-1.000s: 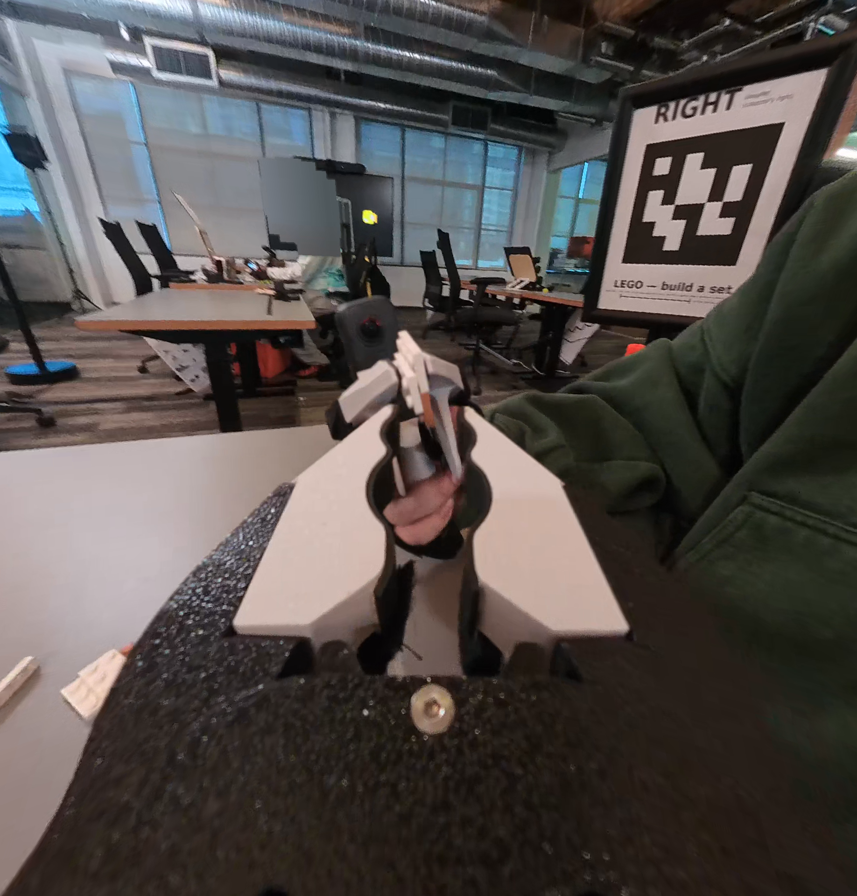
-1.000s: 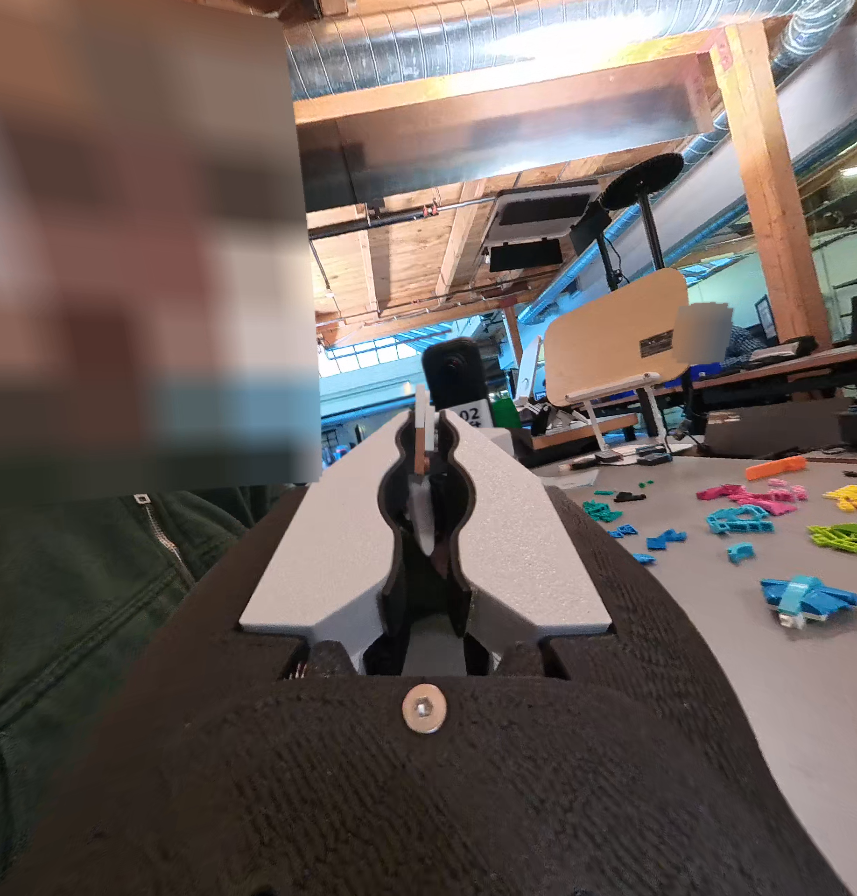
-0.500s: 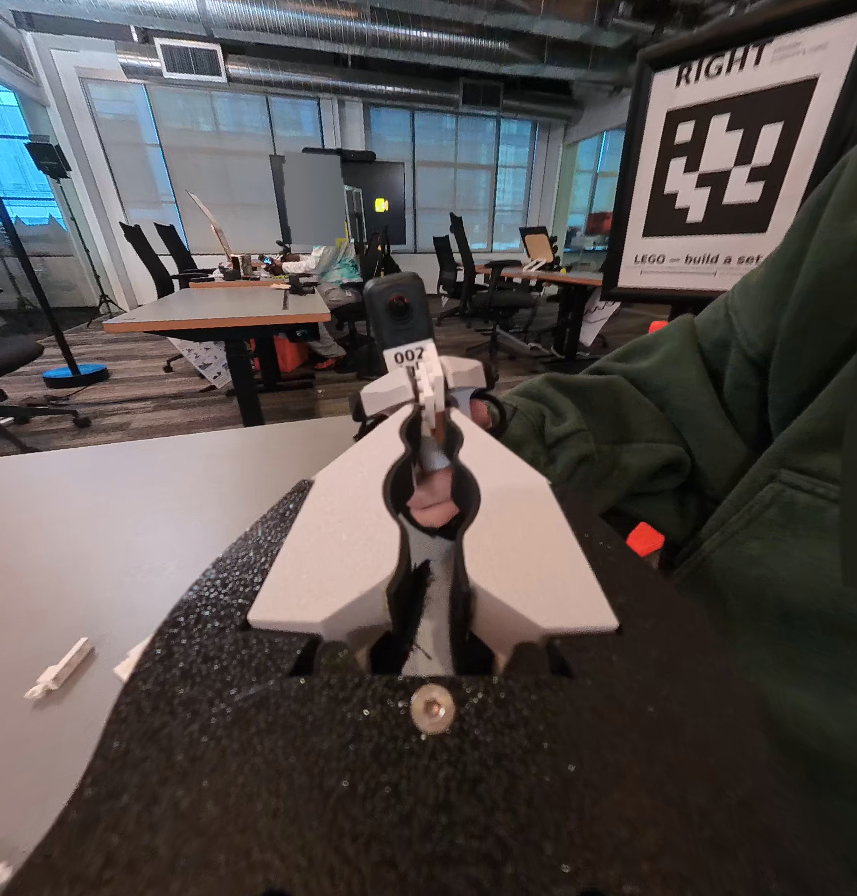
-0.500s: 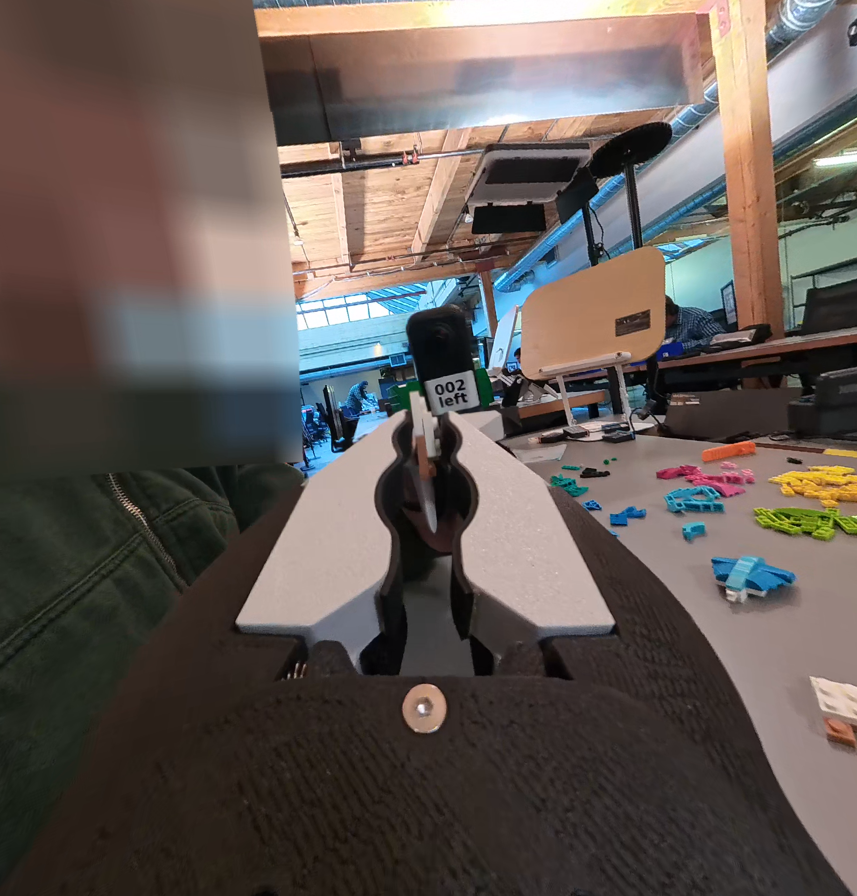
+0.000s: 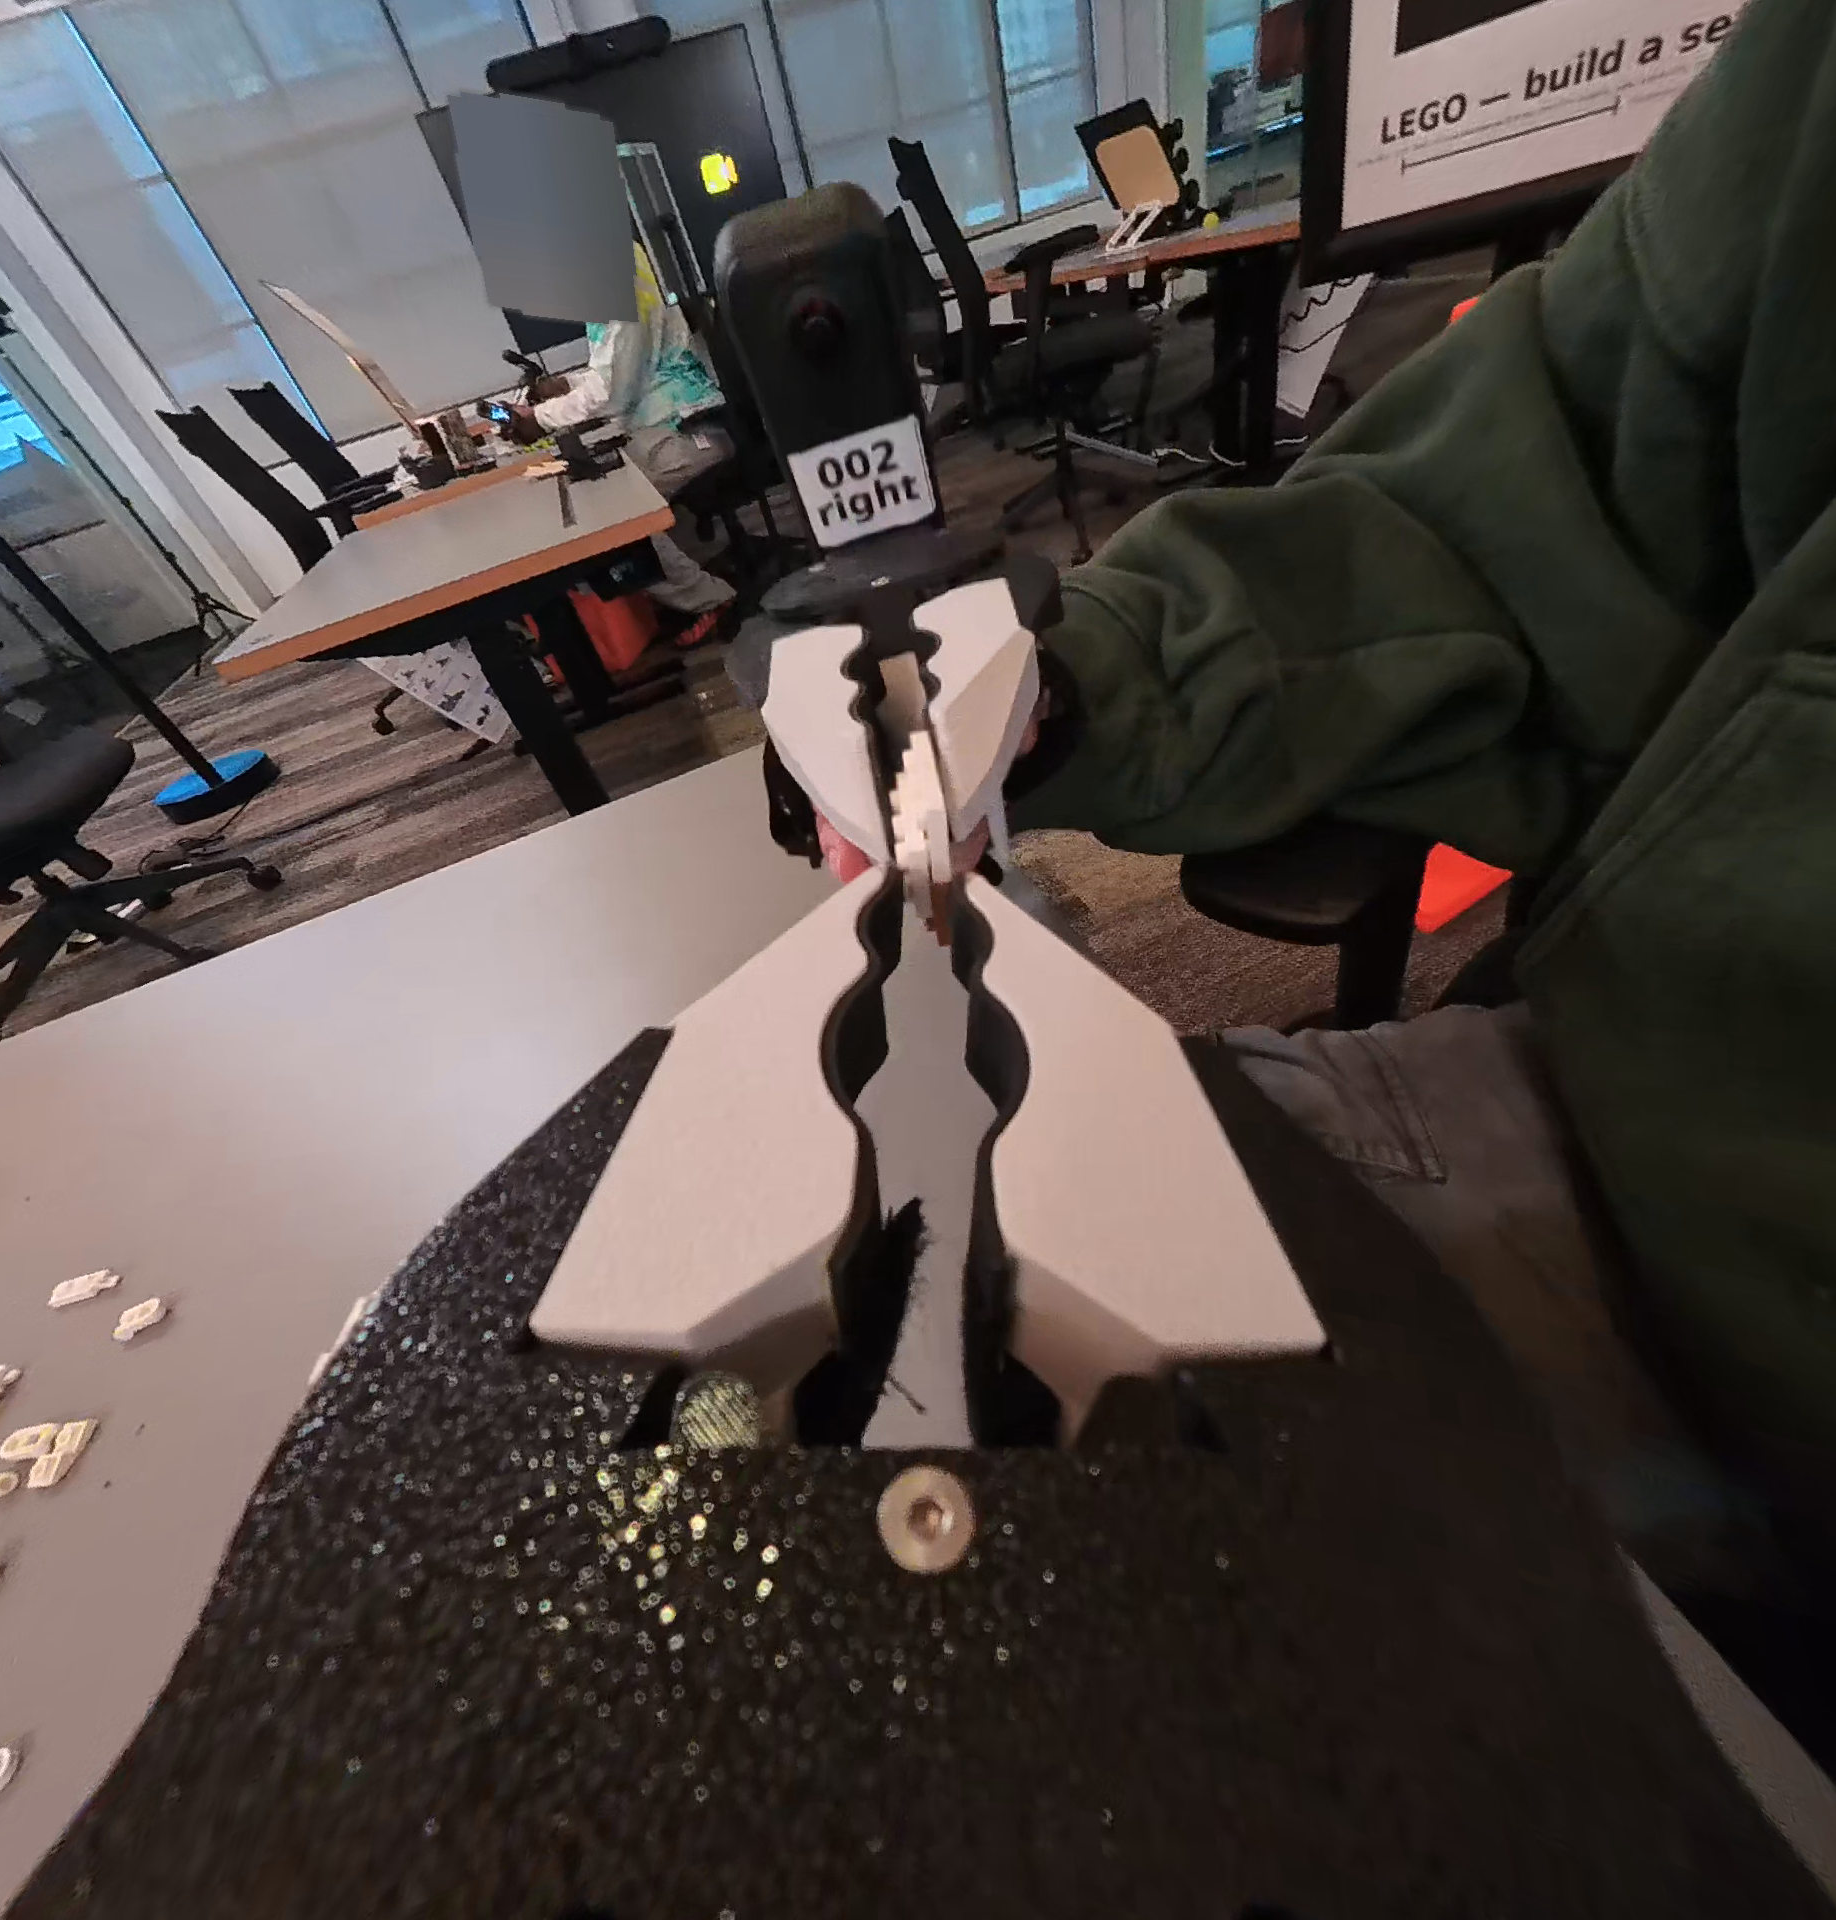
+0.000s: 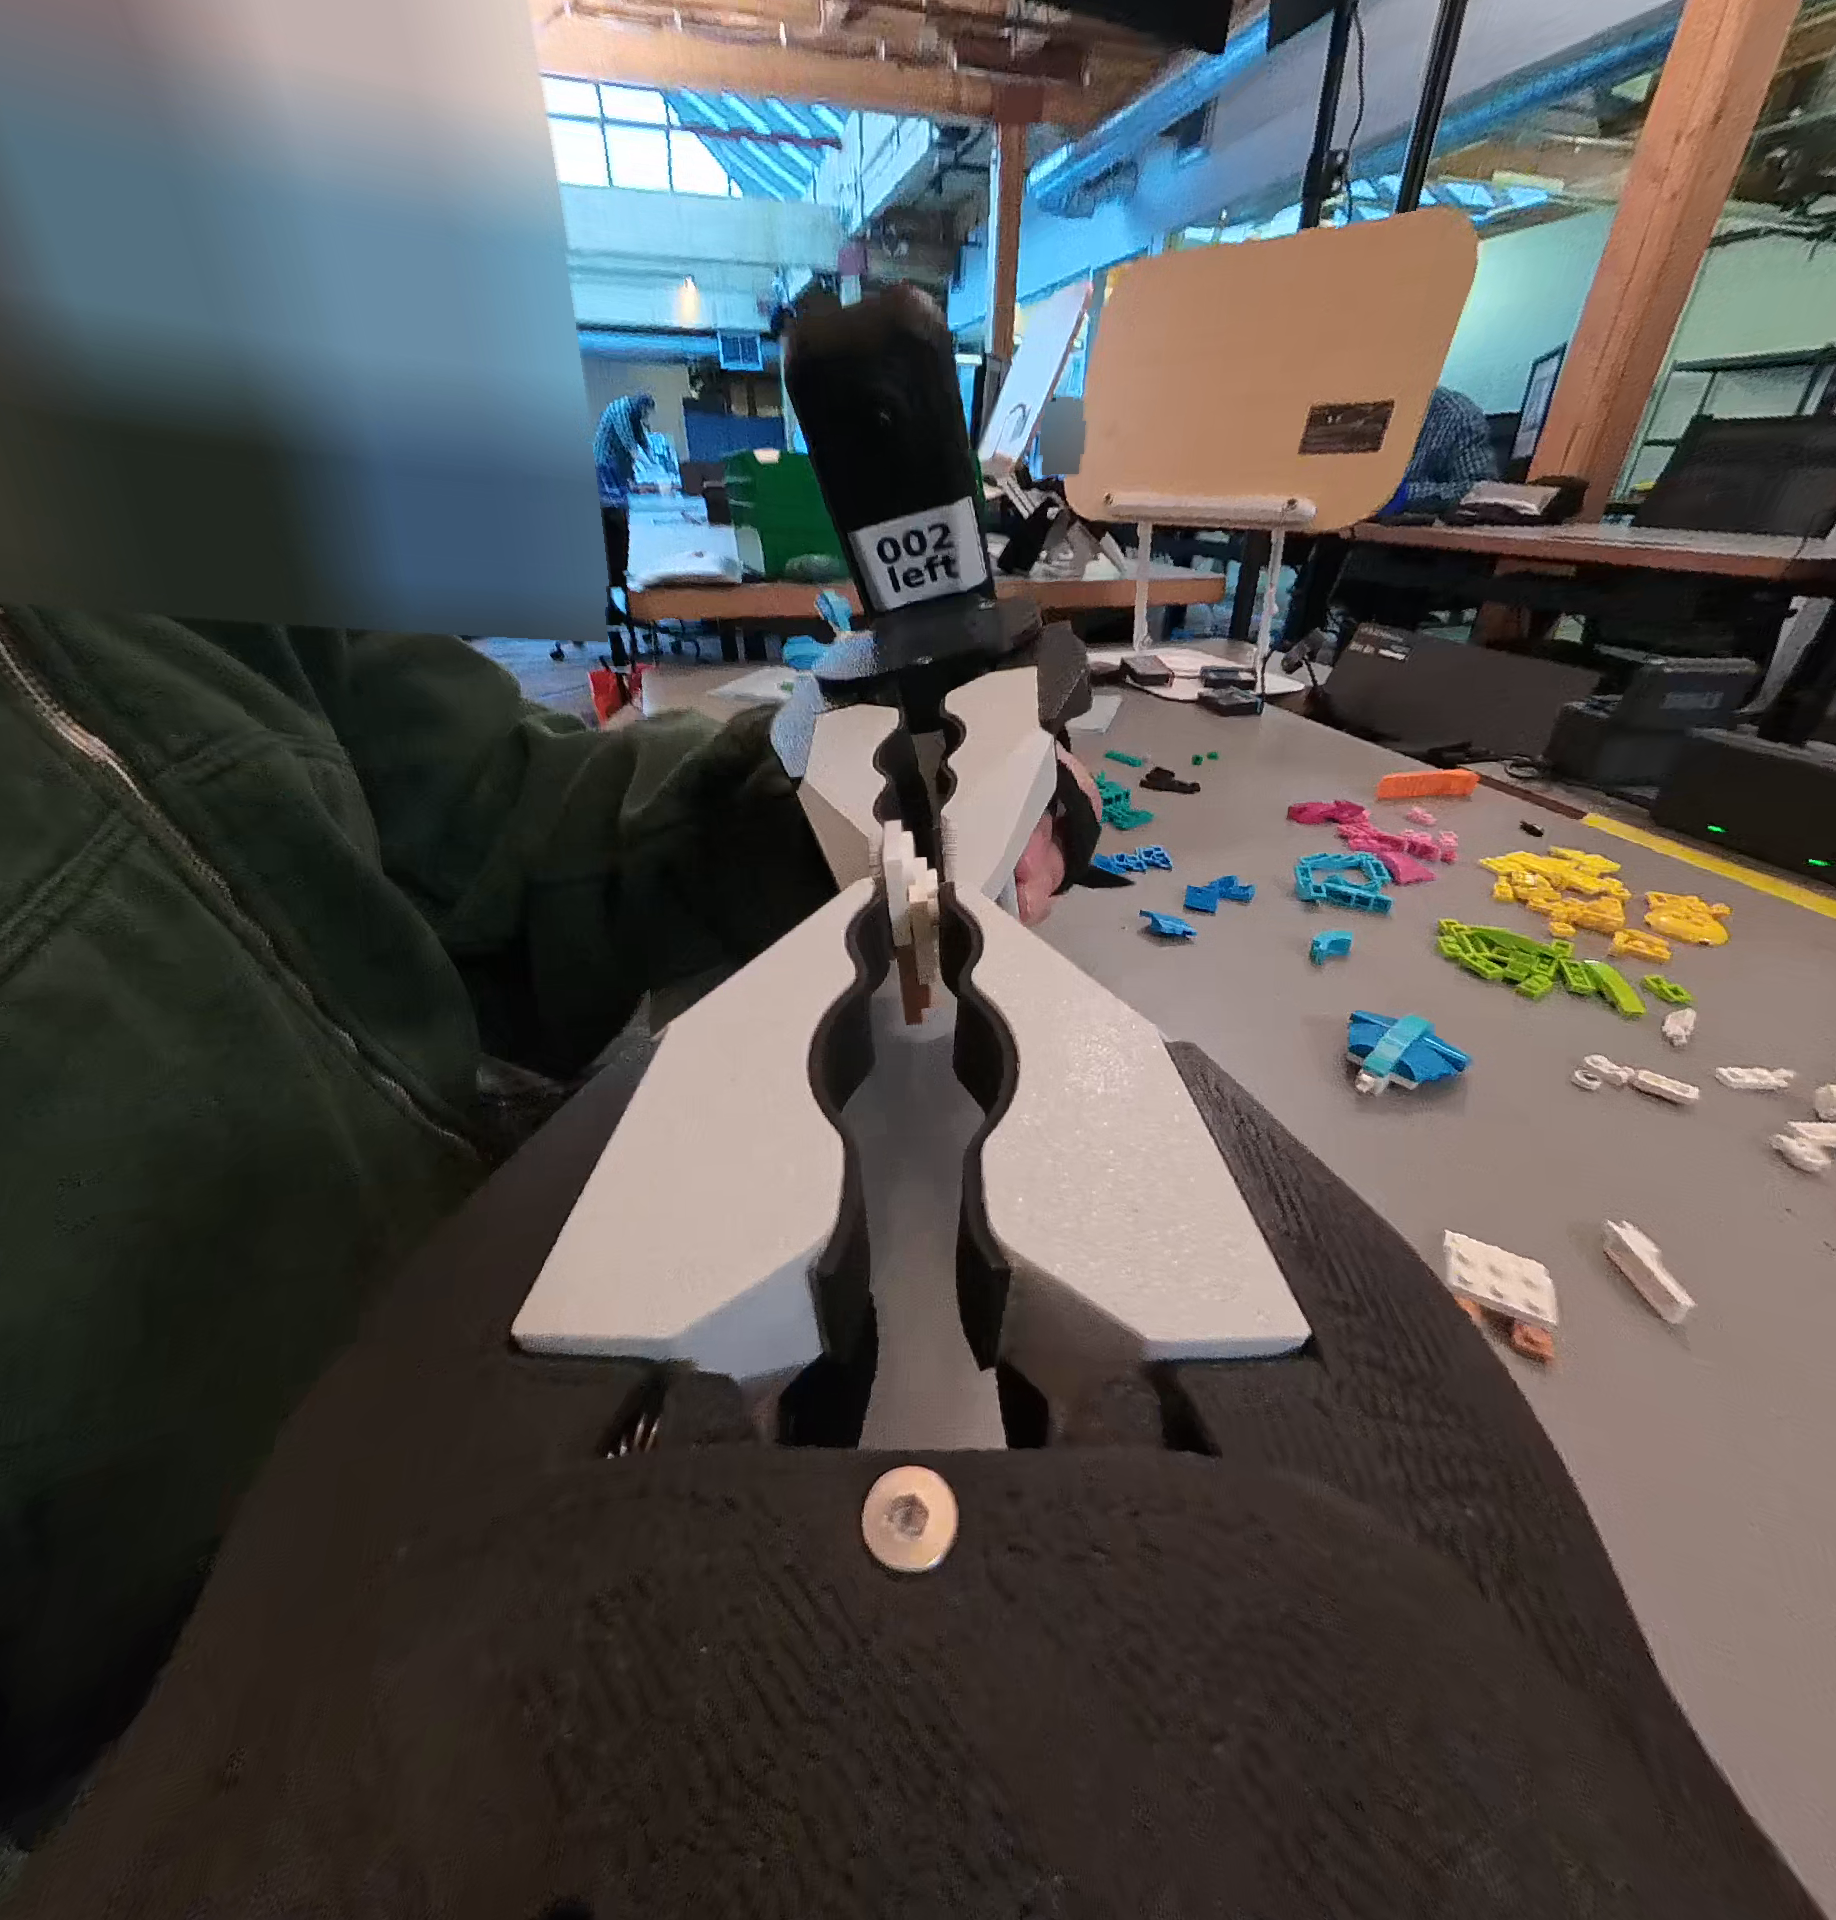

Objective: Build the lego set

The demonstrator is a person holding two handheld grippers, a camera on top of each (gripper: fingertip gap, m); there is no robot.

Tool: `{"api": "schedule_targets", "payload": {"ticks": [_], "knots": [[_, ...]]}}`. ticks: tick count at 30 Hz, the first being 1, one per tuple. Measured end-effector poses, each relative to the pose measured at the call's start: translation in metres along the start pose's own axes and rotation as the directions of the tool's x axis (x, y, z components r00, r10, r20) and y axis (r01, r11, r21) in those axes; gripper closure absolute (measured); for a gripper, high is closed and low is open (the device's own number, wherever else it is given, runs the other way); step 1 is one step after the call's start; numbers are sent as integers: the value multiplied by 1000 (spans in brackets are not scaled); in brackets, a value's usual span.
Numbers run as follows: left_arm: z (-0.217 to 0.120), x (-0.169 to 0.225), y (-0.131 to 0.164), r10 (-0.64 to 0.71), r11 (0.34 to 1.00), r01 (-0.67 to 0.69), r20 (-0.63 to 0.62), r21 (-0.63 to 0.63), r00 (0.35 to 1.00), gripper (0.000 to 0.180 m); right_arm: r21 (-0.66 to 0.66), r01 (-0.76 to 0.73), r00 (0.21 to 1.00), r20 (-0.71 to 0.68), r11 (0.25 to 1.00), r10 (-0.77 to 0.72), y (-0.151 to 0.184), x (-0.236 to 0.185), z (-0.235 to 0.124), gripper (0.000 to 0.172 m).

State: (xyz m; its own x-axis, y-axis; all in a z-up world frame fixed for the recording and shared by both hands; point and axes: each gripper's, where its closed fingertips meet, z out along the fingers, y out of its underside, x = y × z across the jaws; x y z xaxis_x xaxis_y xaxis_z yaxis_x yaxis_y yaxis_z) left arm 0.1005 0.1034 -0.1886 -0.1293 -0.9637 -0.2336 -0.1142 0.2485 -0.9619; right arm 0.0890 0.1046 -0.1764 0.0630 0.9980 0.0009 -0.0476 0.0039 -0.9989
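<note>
Both grippers tip to tip at centre frame, above the tabletop (image 6: 1309, 1143) edge. Left gripper (image 5: 919, 904) nearly closed, fingers (image 5: 789, 1039) pinching the lower end of a small white-and-brown brick piece (image 5: 922, 831). Right gripper (image 6: 909, 914) nearly closed too, fingers (image 6: 1049, 1039) clamped on the same piece (image 6: 909, 914) from the opposite end. Piece held edge-on between them, clear of the tabletop. Coloured brick piles (image 6: 1558, 904) at right of the right wrist view; white bits (image 5: 41, 1444) at lower left of the left.

Open workshop: large windows (image 5: 301, 177), wooden post (image 6: 1662, 239), office chairs (image 5: 1028, 281).
</note>
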Motion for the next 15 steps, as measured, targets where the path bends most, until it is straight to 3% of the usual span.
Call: {"api": "schedule_targets", "payload": {"ticks": [6, 12, 15], "knots": [[-1, -1, -5, 33, 999, -34, 32, 37, 999, 171, -36, 110, 993, -37, 993, -112, -3, -2, 1, 164], [-6, 7, -16, -112, 983, 125, -96, 138, 989, 165, 11, 98, 995, -22, 995, -98, -8, -4, -1, 164], [-4, 4, -12, -115, 985, 123, -73, 121, 991, 169, 3, 105, 994, -23, 994, -105, -7, -4, -1, 164]]}}
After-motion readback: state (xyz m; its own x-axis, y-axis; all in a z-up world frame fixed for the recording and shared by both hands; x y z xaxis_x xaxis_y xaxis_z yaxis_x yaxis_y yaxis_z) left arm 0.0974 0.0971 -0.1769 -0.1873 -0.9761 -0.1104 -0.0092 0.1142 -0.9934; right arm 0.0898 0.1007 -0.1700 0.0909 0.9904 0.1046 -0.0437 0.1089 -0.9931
